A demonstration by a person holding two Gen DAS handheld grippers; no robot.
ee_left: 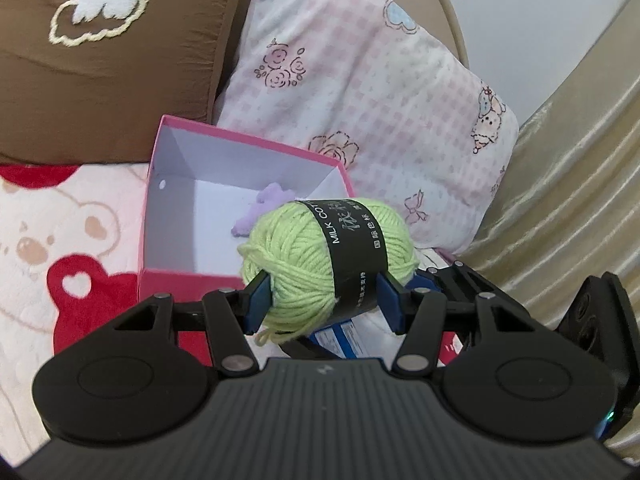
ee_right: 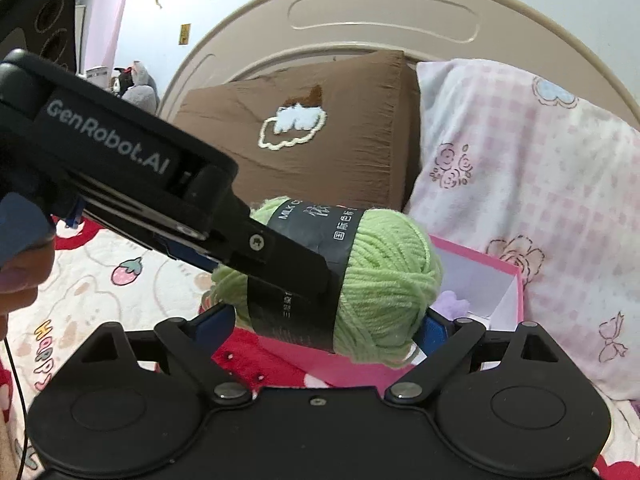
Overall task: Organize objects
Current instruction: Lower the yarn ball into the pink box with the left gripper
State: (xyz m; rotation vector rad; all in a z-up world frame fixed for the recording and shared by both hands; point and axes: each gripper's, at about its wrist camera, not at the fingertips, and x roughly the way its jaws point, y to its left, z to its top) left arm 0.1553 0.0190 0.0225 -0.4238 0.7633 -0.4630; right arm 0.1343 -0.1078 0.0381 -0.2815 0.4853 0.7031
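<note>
Green yarn ball (ee_left: 320,258), black-banded, clenched between blue pads of left claw (ee_left: 322,300), held above bedspread (ee_left: 60,232) just before open pink box (ee_left: 244,208) holding a lilac scrap (ee_left: 256,216). Right claw (ee_right: 326,326) spread wide around the ball; contact unclear. Brown pillow (ee_right: 320,128) and pink pillow (ee_left: 360,92) behind.

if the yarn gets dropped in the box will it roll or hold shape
The yarn looks soft: the left tongs dent its strands, so it probably squashes rather than breaks. Its rounded, oblong form may roll a little, though the pink box walls should stop it. Likely light.
</note>
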